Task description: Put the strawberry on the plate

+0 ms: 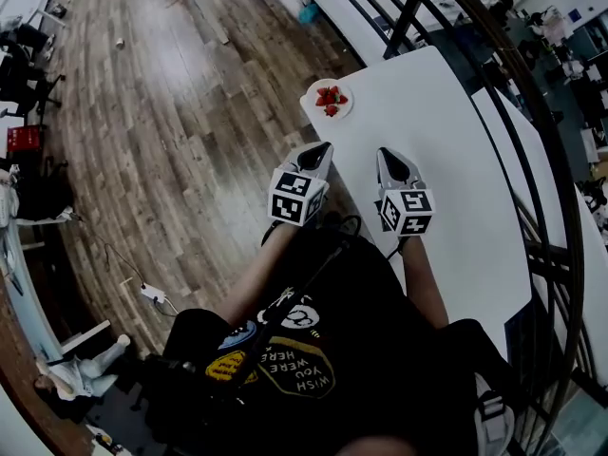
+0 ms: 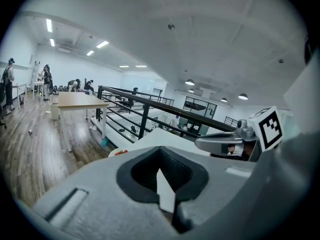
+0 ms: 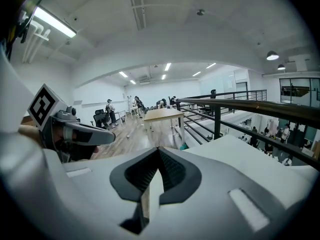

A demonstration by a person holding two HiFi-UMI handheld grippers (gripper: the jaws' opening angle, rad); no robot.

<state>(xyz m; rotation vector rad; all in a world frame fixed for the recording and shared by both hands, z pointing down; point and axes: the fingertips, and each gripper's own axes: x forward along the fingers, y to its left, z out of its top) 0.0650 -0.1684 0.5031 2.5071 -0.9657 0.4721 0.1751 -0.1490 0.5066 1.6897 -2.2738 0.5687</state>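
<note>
Both closed and empty, my left tongs and right tongs hover; strawberries lie on the plate, so the task looks done.

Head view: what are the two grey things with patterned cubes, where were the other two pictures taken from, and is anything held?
There is no robot: a person holds a two-jaw gripper in each hand. The head view looks down from a camera on the person's head at the left gripper and right gripper by a white table. The cubes are parts of the grippers. The other two pictures come from cameras riding on each gripper, looking along its jaws. Both grippers are shut and empty. A plate with strawberries stands at the table's far corner.
</note>
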